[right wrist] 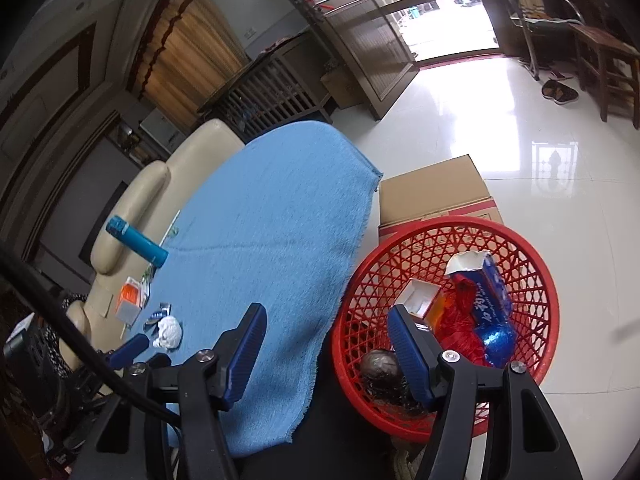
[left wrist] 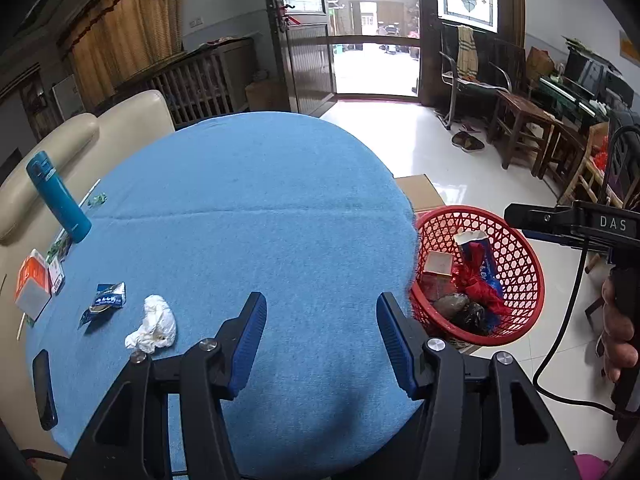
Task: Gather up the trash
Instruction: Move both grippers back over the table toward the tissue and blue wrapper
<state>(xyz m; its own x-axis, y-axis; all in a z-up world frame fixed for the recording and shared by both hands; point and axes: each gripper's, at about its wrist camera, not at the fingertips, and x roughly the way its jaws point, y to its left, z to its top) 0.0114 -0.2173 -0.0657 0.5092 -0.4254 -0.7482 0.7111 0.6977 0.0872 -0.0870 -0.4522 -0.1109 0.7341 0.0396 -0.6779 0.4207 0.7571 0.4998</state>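
My left gripper point(left wrist: 322, 314) hangs open and empty over the near part of the blue-clothed table point(left wrist: 260, 200). To its left lie a crumpled white tissue point(left wrist: 154, 326) and a small blue wrapper point(left wrist: 107, 302). Off the table's right edge stands a red mesh basket point(left wrist: 460, 210) holding a torn blue-and-red packet point(left wrist: 478, 258), a small box and a dark wad. My right gripper point(right wrist: 326, 322) is open and empty above the gap between the table point(right wrist: 260, 240) and the basket point(right wrist: 440, 222). The tissue point(right wrist: 168, 332) shows at the left of that view.
A teal bottle point(left wrist: 58, 196), an orange box point(left wrist: 34, 284) and a black phone point(left wrist: 44, 390) sit along the table's left side. A cardboard box point(right wrist: 436, 188) stands behind the basket. A cream sofa point(left wrist: 80, 140) lies beyond the table. A hand point(left wrist: 620, 320) holds the right tool.
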